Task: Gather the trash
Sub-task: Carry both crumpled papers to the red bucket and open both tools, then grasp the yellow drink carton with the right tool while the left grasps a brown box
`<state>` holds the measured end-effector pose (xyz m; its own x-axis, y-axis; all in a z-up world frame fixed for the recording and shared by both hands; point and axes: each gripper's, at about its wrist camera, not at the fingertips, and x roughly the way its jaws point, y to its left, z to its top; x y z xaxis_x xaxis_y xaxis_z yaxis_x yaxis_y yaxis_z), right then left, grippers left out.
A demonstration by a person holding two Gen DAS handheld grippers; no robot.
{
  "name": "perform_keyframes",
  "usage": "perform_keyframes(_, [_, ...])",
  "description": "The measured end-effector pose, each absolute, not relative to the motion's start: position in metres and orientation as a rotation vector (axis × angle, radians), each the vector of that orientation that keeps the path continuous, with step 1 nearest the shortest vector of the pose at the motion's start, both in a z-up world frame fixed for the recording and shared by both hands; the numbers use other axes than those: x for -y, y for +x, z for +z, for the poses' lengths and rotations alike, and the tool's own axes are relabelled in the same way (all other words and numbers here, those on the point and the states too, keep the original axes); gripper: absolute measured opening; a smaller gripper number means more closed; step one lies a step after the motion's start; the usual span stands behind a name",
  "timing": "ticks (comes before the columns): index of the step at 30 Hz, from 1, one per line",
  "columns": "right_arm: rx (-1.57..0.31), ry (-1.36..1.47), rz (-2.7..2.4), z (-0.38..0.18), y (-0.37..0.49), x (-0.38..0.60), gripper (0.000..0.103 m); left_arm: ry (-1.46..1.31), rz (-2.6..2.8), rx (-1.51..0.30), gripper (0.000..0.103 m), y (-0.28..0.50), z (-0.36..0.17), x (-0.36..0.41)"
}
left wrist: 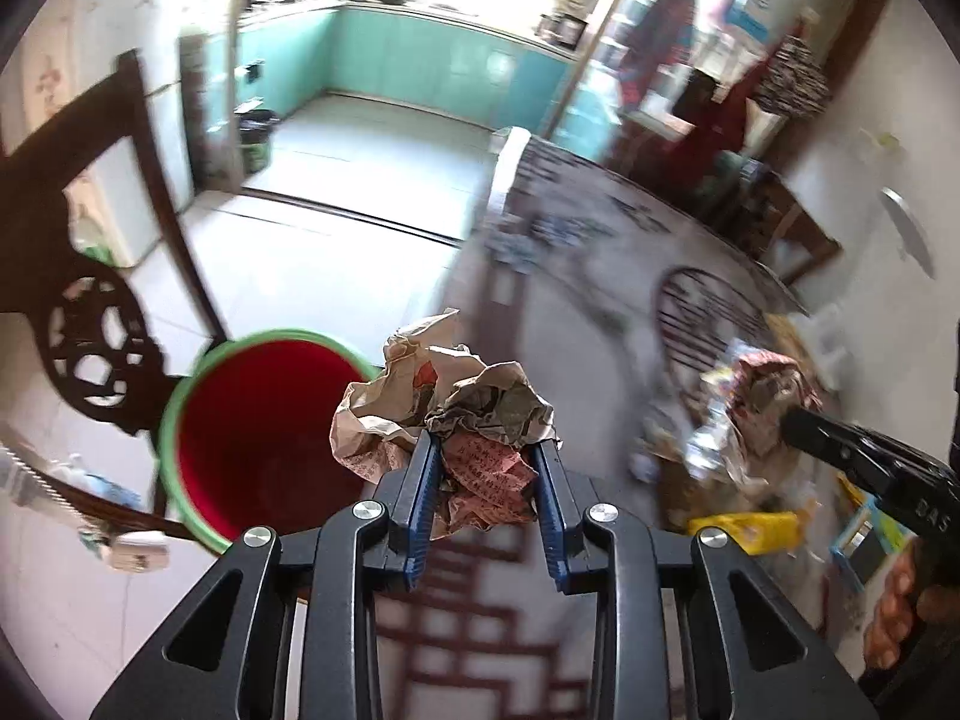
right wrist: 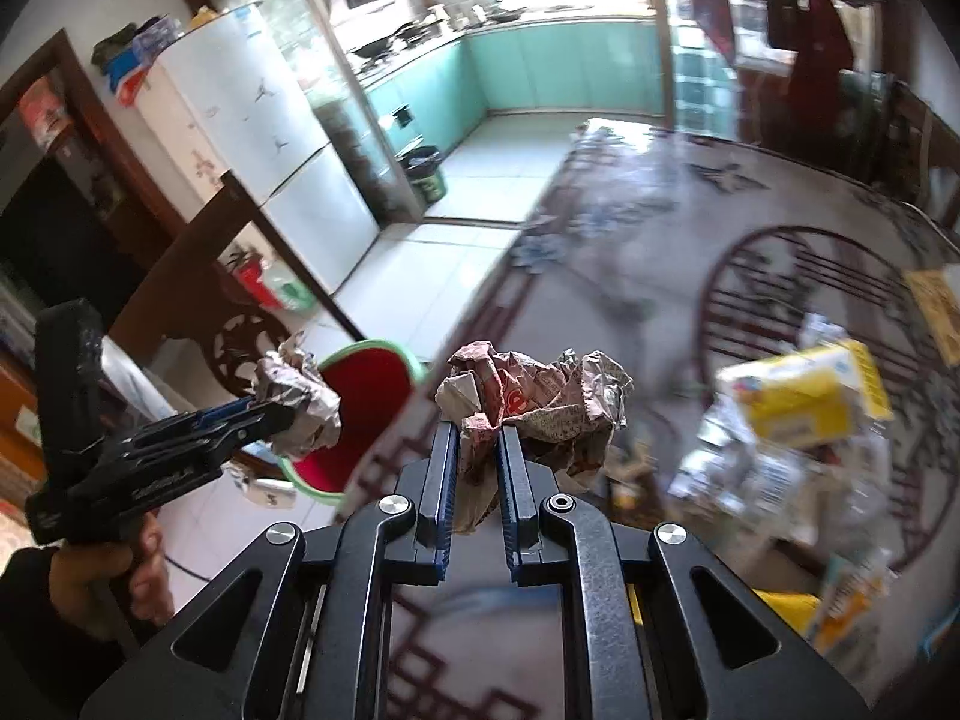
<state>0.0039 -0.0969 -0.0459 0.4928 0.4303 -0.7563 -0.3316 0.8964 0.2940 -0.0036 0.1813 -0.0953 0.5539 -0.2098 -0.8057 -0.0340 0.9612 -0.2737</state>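
My left gripper [left wrist: 485,450] is shut on a crumpled paper ball [left wrist: 456,402] with red print, held over the table edge just right of a red bin with a green rim [left wrist: 264,432]. My right gripper [right wrist: 479,429] is shut on another crumpled paper wad [right wrist: 540,402] above the table. In the right wrist view the left gripper [right wrist: 264,411] holds its paper [right wrist: 297,402] beside the bin [right wrist: 360,396]. In the left wrist view the right gripper [left wrist: 792,420] holds its wad [left wrist: 765,390] at the right.
A patterned table [right wrist: 630,252] carries a pile of wrappers and a yellow box [right wrist: 804,396]. A dark carved wooden chair [left wrist: 90,312] stands behind the bin. A small green bin [right wrist: 429,177] stands by the kitchen doorway. A white fridge [right wrist: 264,138] is at the left.
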Motion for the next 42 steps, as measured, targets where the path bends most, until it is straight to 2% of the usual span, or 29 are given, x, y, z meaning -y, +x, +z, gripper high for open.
perform_keyframes(9, [-1.020,0.105,0.578,-0.070,0.036,0.007,0.013,-0.308,0.036,-1.005,0.028,0.014,-0.123,-0.275])
perform_keyframes(16, [-1.047,0.069,0.623,-0.076,0.045,-0.033,0.013,-0.324,0.049,-1.032,0.028,0.019,-0.138,-0.308])
perform_keyframes(19, [-1.049,0.071,0.632,-0.077,0.049,-0.044,0.016,-0.327,0.055,-1.036,0.031,0.023,-0.140,-0.315])
perform_keyframes(20, [-1.049,0.074,0.631,-0.078,0.050,-0.046,0.021,-0.323,0.064,-1.037,0.038,0.024,-0.140,-0.317])
perform_keyframes(21, [-1.050,0.082,0.633,-0.078,0.051,-0.047,0.039,-0.321,0.069,-1.042,0.046,0.026,-0.142,-0.320])
perform_keyframes(22, [-1.043,0.102,0.621,-0.077,0.052,-0.046,0.052,-0.321,0.075,-1.048,0.051,0.028,-0.144,-0.322])
perform_keyframes(23, [-1.035,0.117,0.607,-0.077,0.052,-0.044,0.075,-0.319,0.080,-1.050,0.059,0.029,-0.144,-0.322])
perform_keyframes(24, [-1.017,0.138,0.597,-0.075,0.051,-0.040,0.079,-0.316,0.082,-1.047,0.061,0.030,-0.144,-0.323])
perform_keyframes(33, [-1.002,0.109,0.559,-0.067,0.048,-0.039,0.079,-0.302,0.043,-1.033,0.063,0.040,-0.139,-0.315])
perform_keyframes(42, [-0.984,0.095,0.514,-0.059,0.033,-0.004,0.079,-0.264,-0.024,-1.017,0.063,0.043,-0.127,-0.271])
